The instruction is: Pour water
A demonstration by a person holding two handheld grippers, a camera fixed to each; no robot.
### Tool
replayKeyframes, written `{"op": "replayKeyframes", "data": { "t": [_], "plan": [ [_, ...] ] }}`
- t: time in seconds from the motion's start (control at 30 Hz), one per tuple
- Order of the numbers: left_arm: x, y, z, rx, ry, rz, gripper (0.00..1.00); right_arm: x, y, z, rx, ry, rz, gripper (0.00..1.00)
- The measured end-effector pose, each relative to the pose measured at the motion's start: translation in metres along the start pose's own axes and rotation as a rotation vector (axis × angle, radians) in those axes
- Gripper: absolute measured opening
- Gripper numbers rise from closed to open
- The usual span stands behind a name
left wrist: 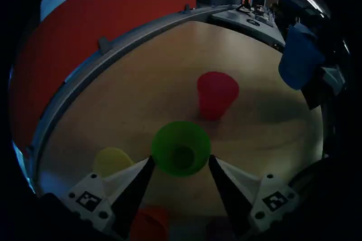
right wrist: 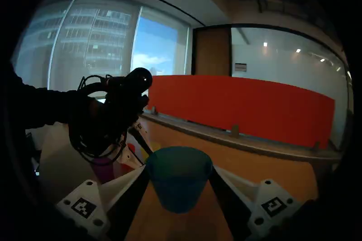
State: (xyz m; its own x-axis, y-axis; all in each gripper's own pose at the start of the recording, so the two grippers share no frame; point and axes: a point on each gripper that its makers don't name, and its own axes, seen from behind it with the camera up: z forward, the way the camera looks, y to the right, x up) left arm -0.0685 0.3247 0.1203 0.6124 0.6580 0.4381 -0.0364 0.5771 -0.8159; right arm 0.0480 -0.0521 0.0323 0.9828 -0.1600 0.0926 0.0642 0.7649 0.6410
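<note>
— Blue cup (right wrist: 178,182): where is it held?
— It is carried clear of the desk (left wrist: 149,87), pinched at mid-wall between the closed-in fingers of the right hand-held gripper (right wrist: 178,171).
— And the green cup (left wrist: 181,148)?
— It is clasped on both sides by the left hand-held gripper (left wrist: 181,162), towards the desk's near edge.
— How is it to be handled?
— Thin plastic is judged light and easily crushed; a gentle hold below the rim is advised.

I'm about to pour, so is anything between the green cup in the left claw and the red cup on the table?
Nothing visible. Only bare table lies between the green cup and the red cup. The yellow cup sits off to the side, the orange cup nearer the camera, the blue cup raised far right.
</note>
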Motion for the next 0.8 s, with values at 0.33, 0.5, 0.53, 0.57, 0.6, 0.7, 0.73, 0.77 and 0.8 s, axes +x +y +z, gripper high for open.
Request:
{"op": "replayKeyframes", "data": {
  "t": [0.33,0.5,0.53,0.57,0.6,0.7,0.73,0.77,0.8],
  "plan": [
    [0.003,0.006,-0.001,-0.035,0.019,-0.013,0.81,-0.003,0.0,0.001,0.002,-0.003,-0.001,0.91],
    [0.007,0.006,-0.003,-0.042,0.039,-0.014,0.81,-0.003,0.0,0.001,0.0,-0.003,-0.002,0.91],
    [0.007,0.006,-0.004,-0.042,0.043,-0.012,0.81,-0.002,0.0,0.001,0.0,-0.004,-0.002,0.91],
    [0.008,0.006,-0.005,-0.042,0.047,-0.01,0.81,-0.002,0.0,0.001,-0.001,-0.004,-0.001,0.91],
    [0.008,0.005,-0.005,-0.041,0.051,-0.008,0.8,-0.002,0.0,0.0,-0.001,-0.004,-0.001,0.91],
    [0.01,0.006,-0.008,-0.037,0.065,-0.001,0.8,0.001,0.0,0.001,-0.002,-0.002,-0.002,0.91],
    [0.01,0.006,-0.008,-0.039,0.067,0.0,0.8,0.001,-0.001,0.001,-0.001,-0.002,-0.002,0.91],
    [0.01,0.007,-0.009,-0.041,0.07,0.001,0.8,0.002,-0.001,0.001,-0.001,-0.002,-0.003,0.91],
    [0.01,0.007,-0.009,-0.042,0.072,0.002,0.8,0.002,-0.001,0.001,0.0,-0.001,-0.003,0.91]
  ]
}}
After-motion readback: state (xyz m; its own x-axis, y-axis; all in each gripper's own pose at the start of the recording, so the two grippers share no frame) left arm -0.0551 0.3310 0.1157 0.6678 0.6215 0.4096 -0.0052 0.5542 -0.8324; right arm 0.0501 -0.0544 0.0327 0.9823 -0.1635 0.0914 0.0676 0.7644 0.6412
